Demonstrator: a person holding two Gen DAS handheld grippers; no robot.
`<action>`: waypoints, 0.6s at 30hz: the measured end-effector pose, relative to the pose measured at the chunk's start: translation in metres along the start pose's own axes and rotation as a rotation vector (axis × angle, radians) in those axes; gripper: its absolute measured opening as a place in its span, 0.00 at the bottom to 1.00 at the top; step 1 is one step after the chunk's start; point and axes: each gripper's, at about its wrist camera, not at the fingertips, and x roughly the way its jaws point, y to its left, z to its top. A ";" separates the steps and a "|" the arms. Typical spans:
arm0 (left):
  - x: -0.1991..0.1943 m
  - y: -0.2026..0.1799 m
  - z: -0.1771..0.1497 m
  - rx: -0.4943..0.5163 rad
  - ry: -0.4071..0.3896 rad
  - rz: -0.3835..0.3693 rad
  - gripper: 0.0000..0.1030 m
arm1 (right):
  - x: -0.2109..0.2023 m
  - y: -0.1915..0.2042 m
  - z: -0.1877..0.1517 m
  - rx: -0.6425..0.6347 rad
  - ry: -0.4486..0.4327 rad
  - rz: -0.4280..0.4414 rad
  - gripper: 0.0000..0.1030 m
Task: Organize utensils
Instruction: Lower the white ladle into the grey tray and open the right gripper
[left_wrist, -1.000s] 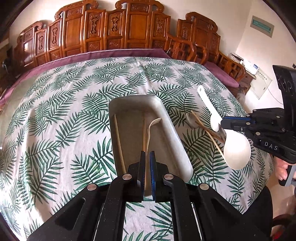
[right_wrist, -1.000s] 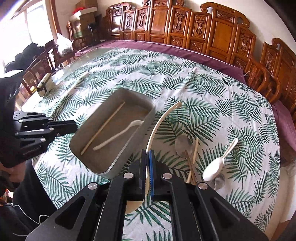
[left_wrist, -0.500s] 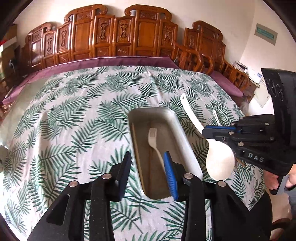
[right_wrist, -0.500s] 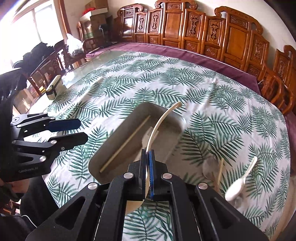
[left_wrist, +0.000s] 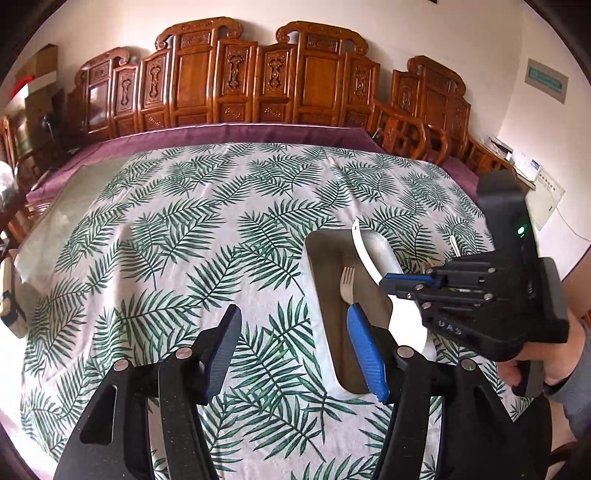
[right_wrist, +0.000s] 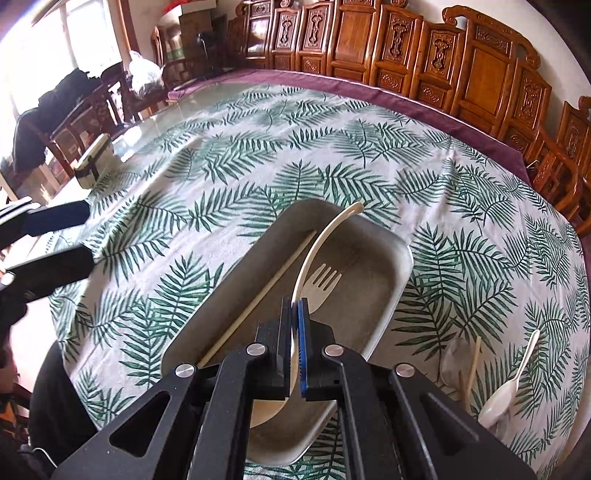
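Note:
A grey metal tray (right_wrist: 400, 254) lies on the palm-leaf tablecloth, and it shows in the left wrist view (left_wrist: 321, 273) too. Inside it lie a cream fork (right_wrist: 323, 280) and one chopstick (right_wrist: 266, 291). My right gripper (right_wrist: 294, 308) is shut on a large cream ladle (right_wrist: 321, 236) and holds it over the tray; the ladle's handle (left_wrist: 364, 251) points away. My left gripper (left_wrist: 293, 325) is open and empty, above the cloth just left of the tray.
To the right of the tray a white plastic spoon (right_wrist: 513, 380), a metal spoon (right_wrist: 452, 360) and a chopstick (right_wrist: 472, 365) lie on the cloth. A small container (right_wrist: 92, 162) stands at the far left. Carved wooden chairs (left_wrist: 258, 81) ring the table.
My left gripper let go of the fork in the tray, opened wide and drew back to the left. My right gripper carried the ladle leftward to above the tray.

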 end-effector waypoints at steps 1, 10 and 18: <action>-0.001 0.000 0.000 0.000 0.000 0.000 0.55 | 0.003 0.000 -0.001 0.000 0.006 -0.003 0.04; -0.006 -0.004 -0.002 0.004 -0.006 -0.004 0.55 | 0.005 -0.004 -0.004 0.020 0.019 0.007 0.05; -0.006 -0.021 -0.003 0.031 0.000 -0.023 0.56 | -0.023 -0.017 -0.020 0.066 -0.018 0.011 0.05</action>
